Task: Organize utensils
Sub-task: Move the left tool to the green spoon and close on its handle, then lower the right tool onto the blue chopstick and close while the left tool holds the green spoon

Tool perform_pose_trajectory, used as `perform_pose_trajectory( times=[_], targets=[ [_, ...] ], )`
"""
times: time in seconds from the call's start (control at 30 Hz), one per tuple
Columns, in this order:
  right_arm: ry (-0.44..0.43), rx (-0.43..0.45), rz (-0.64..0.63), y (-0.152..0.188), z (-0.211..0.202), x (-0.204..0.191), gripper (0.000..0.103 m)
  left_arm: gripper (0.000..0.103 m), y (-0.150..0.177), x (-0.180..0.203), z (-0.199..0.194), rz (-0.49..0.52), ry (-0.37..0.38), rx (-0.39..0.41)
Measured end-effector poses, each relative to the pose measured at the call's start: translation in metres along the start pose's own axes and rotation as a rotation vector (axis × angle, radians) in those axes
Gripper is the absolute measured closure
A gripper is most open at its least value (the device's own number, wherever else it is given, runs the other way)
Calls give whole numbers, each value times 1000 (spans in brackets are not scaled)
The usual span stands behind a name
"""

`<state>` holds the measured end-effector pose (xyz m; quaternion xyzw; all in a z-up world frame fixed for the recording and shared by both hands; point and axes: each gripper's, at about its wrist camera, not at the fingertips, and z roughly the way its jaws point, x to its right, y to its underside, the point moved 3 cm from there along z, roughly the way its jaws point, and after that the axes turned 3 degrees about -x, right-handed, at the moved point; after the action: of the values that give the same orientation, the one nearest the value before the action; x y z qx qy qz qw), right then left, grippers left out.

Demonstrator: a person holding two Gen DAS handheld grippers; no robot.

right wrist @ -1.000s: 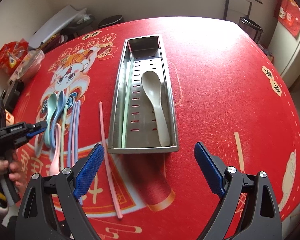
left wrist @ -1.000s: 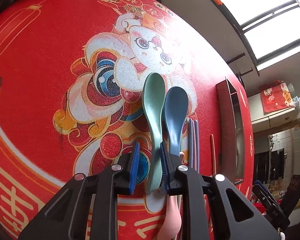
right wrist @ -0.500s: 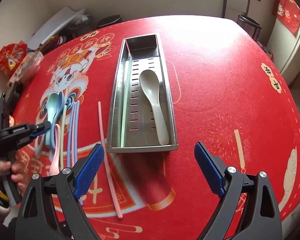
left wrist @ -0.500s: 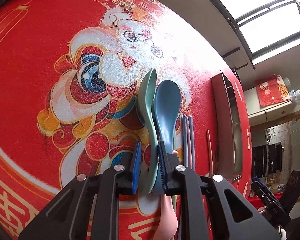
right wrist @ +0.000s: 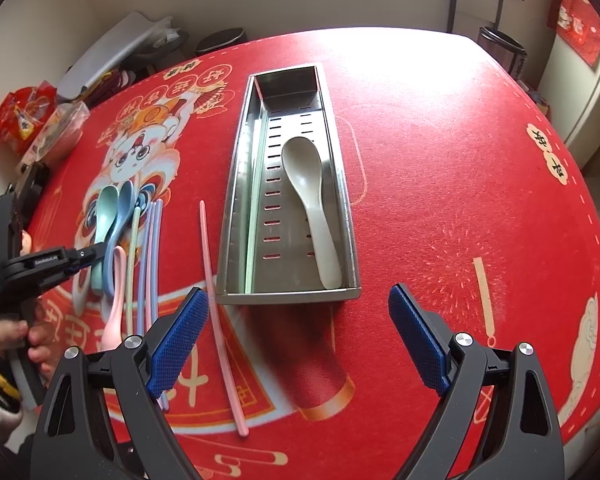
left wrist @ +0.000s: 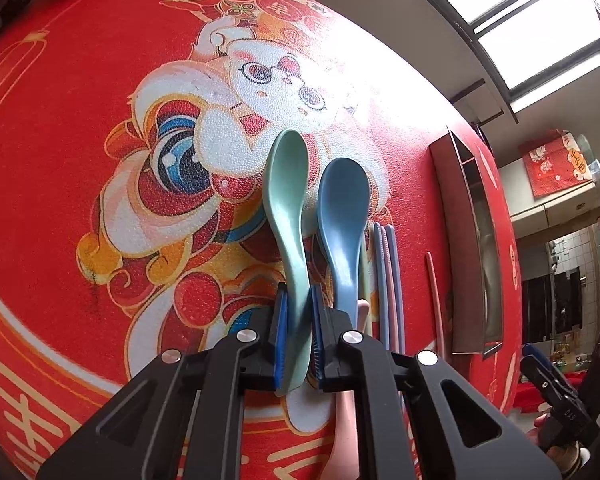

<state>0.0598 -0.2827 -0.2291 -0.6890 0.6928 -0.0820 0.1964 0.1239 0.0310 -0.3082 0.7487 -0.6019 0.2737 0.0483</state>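
Left of the tray (right wrist: 236, 184), your left gripper (left wrist: 298, 332) pinches the green spoon (left wrist: 288, 200) by its handle for carrying; your right gripper (right wrist: 296, 340) waits wide before the tray.

My right gripper (right wrist: 296, 340) hangs over the red tablecloth (right wrist: 440, 184) with jaws spread wide, nothing between them. Just ahead sits the steel tray (right wrist: 236, 184), lengthwise away from me. Inside it: a beige spoon (right wrist: 310, 200), bowl toward the far end, and a pale green chopstick (right wrist: 256, 208) along the left wall. Left of the tray, a pink chopstick (right wrist: 220, 320) lies alone on the cloth. Further left is a cluster: blue chopsticks (right wrist: 150, 256), a light green chopstick (right wrist: 130, 264), pink spoon (right wrist: 114, 304), blue spoon (right wrist: 118, 224), mint spoon (right wrist: 103, 216). My left gripper (right wrist: 90, 258) is closed on the mint spoon's handle.
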Motion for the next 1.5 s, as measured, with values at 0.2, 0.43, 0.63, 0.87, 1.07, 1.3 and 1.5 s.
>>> perform_pose_trajectory(
  times=[0.2,0.43,0.63,0.87,1.07,1.3,1.5],
  targets=[
    [-31,0,-38,-3,2,-13,15,97,6,-3,-12,40,-55,13],
    [-107,-28,-182,-7,10,-57,53,97,31,-22,-27,76,-127,0],
    [-184,-102,-341,-6,32,-109,83,97,51,-46,-40,36,-159,14],
    [-150,-225,-391,-1,80,-144,92,97,61,-56,-49,8,-169,33],
    [-146,-261,-335,-5,97,-144,94,97,63,-55,-50,16,-175,35],
    [-132,-256,-331,-4,101,-147,95,96,65,-56,-52,14,-168,38],
    [-106,-257,-339,3,97,-144,96,96,65,-58,-53,7,-163,41]
  ],
)
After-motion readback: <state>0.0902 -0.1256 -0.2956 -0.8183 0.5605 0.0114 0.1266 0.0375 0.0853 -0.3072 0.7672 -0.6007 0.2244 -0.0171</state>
